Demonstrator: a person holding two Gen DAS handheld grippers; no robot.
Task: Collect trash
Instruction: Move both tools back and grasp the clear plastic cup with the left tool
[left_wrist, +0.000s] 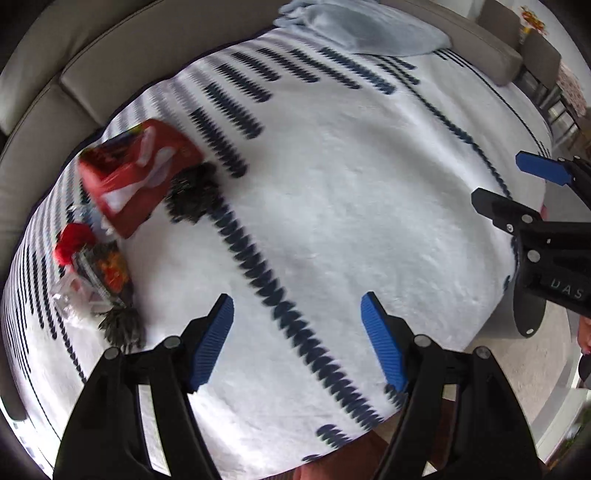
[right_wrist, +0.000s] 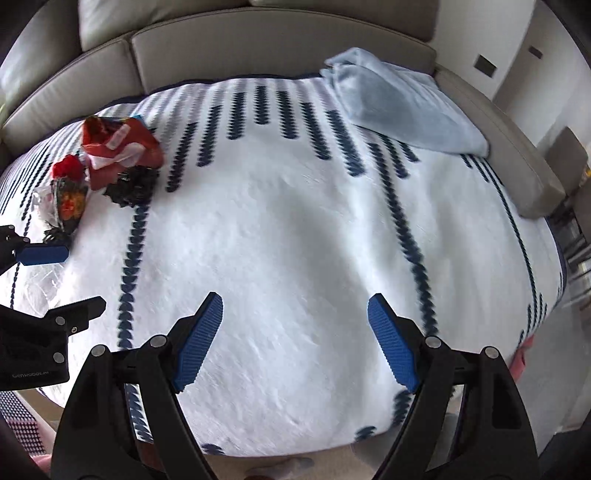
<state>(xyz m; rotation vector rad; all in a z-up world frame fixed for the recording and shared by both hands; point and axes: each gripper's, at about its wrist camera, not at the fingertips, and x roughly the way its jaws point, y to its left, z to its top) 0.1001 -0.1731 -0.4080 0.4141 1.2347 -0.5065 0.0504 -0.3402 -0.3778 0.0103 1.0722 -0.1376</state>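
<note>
The trash lies in a heap at the left end of a white throw with navy stripes (left_wrist: 351, 221): a red snack bag (left_wrist: 136, 173), a black crumpled piece (left_wrist: 192, 195), a red crumpled wrapper (left_wrist: 72, 243) and a clear wrapper with orange print (left_wrist: 99, 280). The right wrist view shows the same red bag (right_wrist: 118, 147), black piece (right_wrist: 133, 188) and clear wrapper (right_wrist: 66, 203) at upper left. My left gripper (left_wrist: 297, 332) hovers open over bare throw, right of the heap. My right gripper (right_wrist: 295, 332) is open too, empty, further right; it shows in the left wrist view as well (left_wrist: 498, 177).
A folded light-blue blanket (right_wrist: 402, 107) lies at the far right corner of the throw. Grey sofa cushions (right_wrist: 280, 44) border the back and sides. A dark tassel (left_wrist: 122, 328) lies near the heap. Chairs (left_wrist: 539, 55) stand far right. A socked foot (right_wrist: 291, 463) shows at the near edge.
</note>
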